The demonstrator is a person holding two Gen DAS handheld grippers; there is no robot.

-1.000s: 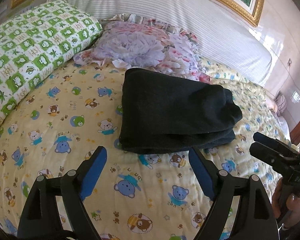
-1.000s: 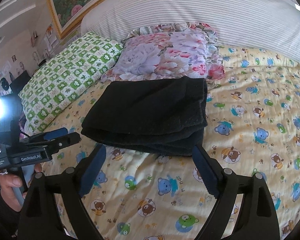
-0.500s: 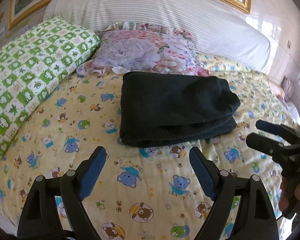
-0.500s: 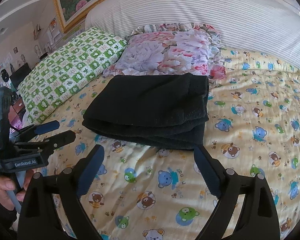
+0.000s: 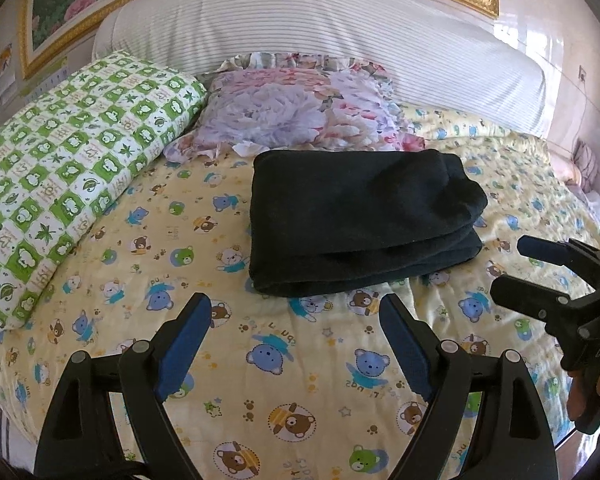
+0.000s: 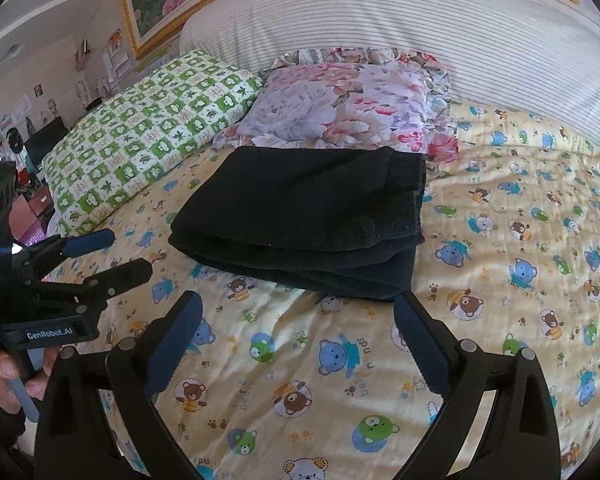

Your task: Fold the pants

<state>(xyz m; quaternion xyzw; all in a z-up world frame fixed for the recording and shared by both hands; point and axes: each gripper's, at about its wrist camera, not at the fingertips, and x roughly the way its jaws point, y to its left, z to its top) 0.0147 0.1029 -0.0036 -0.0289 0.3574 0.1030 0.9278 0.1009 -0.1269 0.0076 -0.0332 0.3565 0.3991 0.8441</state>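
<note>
The black pants (image 5: 356, 216) lie folded in a thick stack on the yellow bear-print bedspread (image 5: 284, 360), just in front of the floral pillow. They also show in the right wrist view (image 6: 308, 220). My left gripper (image 5: 296, 312) is open and empty, held a short way in front of the stack's near edge. My right gripper (image 6: 296, 312) is open and empty, also just short of the stack. Each gripper shows in the other's view: the right one (image 5: 516, 268) at the right edge, the left one (image 6: 116, 256) at the left edge, both open.
A green checked pillow (image 5: 60, 184) lies at the left and a floral pillow (image 5: 296, 116) behind the pants. A white striped headboard (image 5: 340, 44) and a gold-framed painting (image 5: 60, 20) stand behind. The bed's right edge (image 5: 588, 200) drops off near the wall.
Both grippers have pulled back and risen a little from the folded pants, so the stack looks farther away. Both stayed open. The pants have not moved.
</note>
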